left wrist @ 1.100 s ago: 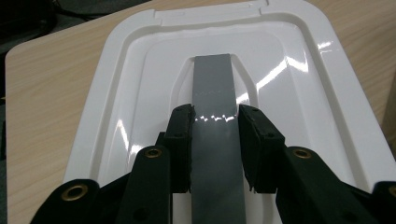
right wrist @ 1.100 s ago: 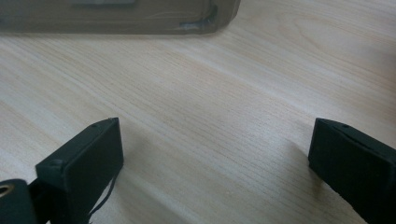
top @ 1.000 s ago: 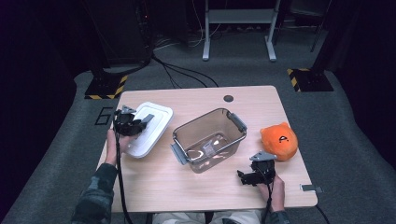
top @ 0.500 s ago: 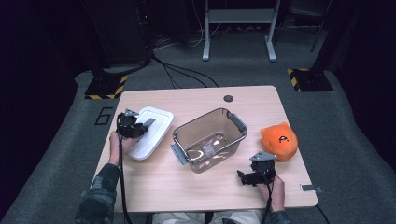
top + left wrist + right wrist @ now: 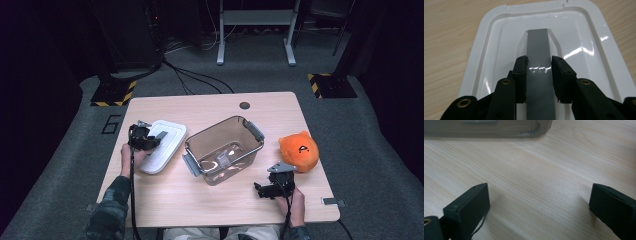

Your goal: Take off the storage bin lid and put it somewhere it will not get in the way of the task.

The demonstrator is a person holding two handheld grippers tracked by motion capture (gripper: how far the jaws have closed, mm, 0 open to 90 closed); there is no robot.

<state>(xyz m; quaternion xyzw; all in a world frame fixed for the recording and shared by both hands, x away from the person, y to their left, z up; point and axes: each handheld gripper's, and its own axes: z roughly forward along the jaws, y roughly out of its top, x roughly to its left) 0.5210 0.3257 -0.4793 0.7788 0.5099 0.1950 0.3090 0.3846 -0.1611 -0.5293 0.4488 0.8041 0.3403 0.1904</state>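
A white lid (image 5: 167,140) lies at the table's left, beside a clear plastic bin (image 5: 239,161). In the left gripper view the lid (image 5: 586,37) has a grey strip handle (image 5: 537,42) down its middle. My left gripper (image 5: 539,62) is shut on that handle, one pad pressed against each side. From above, the left gripper (image 5: 149,142) sits over the lid's near-left part. My right gripper (image 5: 265,191) rests low at the front right with its jaws wide apart. Bare wood lies between the jaws of the right gripper (image 5: 539,195).
An orange plush toy (image 5: 299,150) sits to the right of the bin, near the table's right edge. The bin's lower wall (image 5: 486,130) stands just beyond my right jaws. A small dark grommet (image 5: 244,105) marks the far side of the wooden table (image 5: 210,205).
My left gripper has come down and toward the person with the white lid, which now sits lower, by the bin. The right gripper has stayed where it was.
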